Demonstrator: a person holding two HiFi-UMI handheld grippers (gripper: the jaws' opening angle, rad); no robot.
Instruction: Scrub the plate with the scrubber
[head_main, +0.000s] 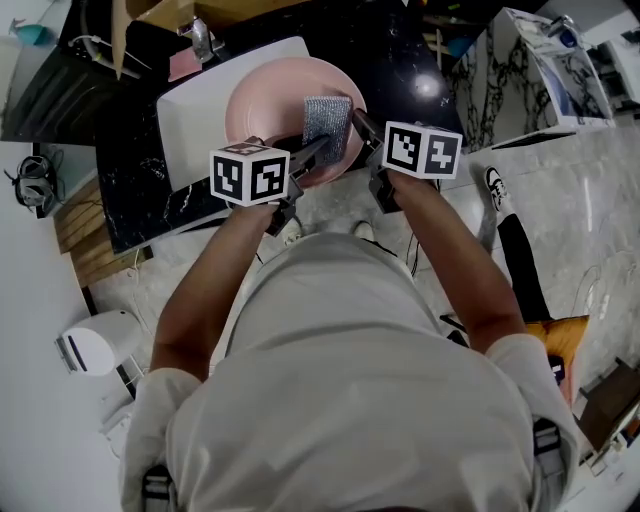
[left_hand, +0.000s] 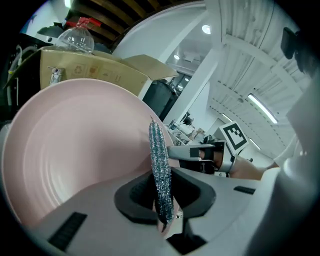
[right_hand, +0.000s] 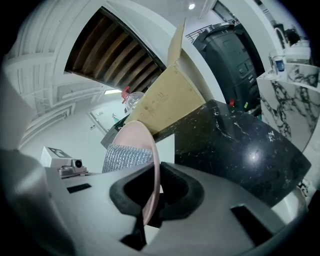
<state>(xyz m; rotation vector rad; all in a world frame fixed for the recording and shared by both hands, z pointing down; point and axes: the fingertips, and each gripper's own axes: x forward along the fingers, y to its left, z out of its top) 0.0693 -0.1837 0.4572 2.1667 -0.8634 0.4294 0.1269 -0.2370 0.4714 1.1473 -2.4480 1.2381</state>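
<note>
The left gripper (left_hand: 162, 202) is clamping the silvery scrubber (head_main: 328, 125) edge-on between its jaws, and the scrubber is lying against the face of the pink plate (head_main: 268, 105), toward 3 o'clock on the plate in the head view. The right gripper (right_hand: 152, 197) is pinching the plate's rim at about 4 o'clock. The plate is tilting over a white board (head_main: 205, 105) on the black counter (head_main: 395, 60), and it seems to be lifted off the board.

Both arms reach forward, left claw (head_main: 308, 155) pinching the scrubber (head_main: 328, 122), right claw (head_main: 360, 126) gripping the plate (head_main: 268, 100).
</note>
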